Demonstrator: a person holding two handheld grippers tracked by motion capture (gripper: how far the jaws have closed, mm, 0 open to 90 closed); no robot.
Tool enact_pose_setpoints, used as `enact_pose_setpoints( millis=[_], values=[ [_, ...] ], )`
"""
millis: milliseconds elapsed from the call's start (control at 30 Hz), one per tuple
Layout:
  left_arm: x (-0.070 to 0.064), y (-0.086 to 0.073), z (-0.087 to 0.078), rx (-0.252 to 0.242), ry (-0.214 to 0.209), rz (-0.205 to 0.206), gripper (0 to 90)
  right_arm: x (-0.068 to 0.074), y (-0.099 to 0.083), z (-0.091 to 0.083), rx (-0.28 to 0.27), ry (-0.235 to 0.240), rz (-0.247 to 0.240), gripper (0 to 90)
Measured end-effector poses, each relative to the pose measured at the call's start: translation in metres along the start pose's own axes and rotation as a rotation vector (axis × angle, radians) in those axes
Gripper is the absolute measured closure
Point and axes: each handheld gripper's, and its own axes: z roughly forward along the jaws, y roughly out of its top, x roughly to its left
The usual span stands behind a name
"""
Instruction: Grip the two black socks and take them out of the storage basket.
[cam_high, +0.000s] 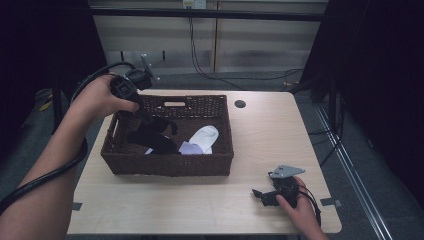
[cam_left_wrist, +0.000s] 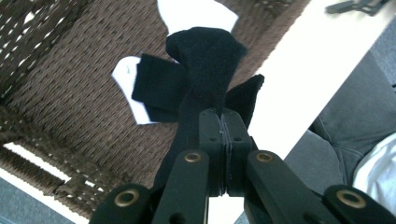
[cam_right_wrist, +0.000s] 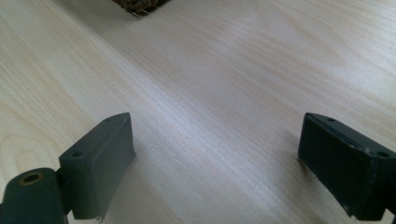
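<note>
high view: a dark brown wicker basket (cam_high: 167, 165) is seen on the left half of a pale wooden table (cam_high: 200, 210). the left gripper (cam_high: 145, 116) is held over the basket's back left corner by the left hand (cam_high: 102, 97), angled down into it, with a black sock (cam_high: 152, 136) pinched between its jaws. the sock hangs from the jaws, and its lower end is draped over the things on the basket floor. a white sock (cam_high: 205, 137) is lying near the basket's middle, and a pale lilac piece of cloth (cam_high: 189, 148) just in front of it.

in the left gripper view, the jaws are pressed tightly together on the black sock (cam_left_wrist: 205, 65), and white cloth (cam_left_wrist: 128, 88) is seen beneath a second black sock (cam_left_wrist: 159, 93) on the woven floor.

the right gripper (cam_high: 257, 193) is held by the right hand (cam_high: 300, 207) low on the table near its front right corner, well apart from the basket. in the right gripper view its jaws are spread wide with only bare table (cam_right_wrist: 210, 84) between them.
</note>
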Motion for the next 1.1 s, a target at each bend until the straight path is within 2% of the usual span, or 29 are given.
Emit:
enact_pose_setpoints(
  millis=[367, 500, 700, 767, 800, 933, 1000, 1100],
  values=[
    [-0.043, 0.004, -0.019, 0.007, -0.006, 0.096, 88.8, 0.000, 0.000, 0.000, 0.000, 0.000, 0.000, 9.9],
    [-0.055, 0.003, -0.020, 0.007, -0.017, 0.126, 88.8, 0.000, 0.000, 0.000, 0.000, 0.000, 0.000, 9.9],
    [-0.070, -0.001, -0.002, 0.021, -0.050, 0.151, 88.8, 0.000, 0.000, 0.000, 0.001, 0.000, 0.000, 10.0],
    [-0.075, -0.001, 0.004, 0.027, -0.065, 0.166, 88.8, 0.000, 0.000, 0.000, 0.001, 0.000, 0.000, 9.9],
    [-0.078, -0.001, 0.006, 0.042, -0.070, 0.185, 88.9, 0.000, 0.000, 0.000, 0.001, 0.000, -0.001, 9.9],
    [-0.092, 0.003, 0.023, 0.034, -0.100, 0.223, 88.8, 0.000, 0.000, 0.000, 0.001, 0.000, 0.000, 10.0],
    [-0.095, 0.005, 0.026, 0.042, -0.104, 0.237, 88.8, 0.000, 0.000, 0.000, -0.001, 0.000, 0.000, 10.0],
    [-0.100, 0.007, 0.039, 0.030, -0.124, 0.248, 88.8, 0.000, 0.000, 0.000, -0.001, 0.000, 0.000, 9.9]
  ],
)
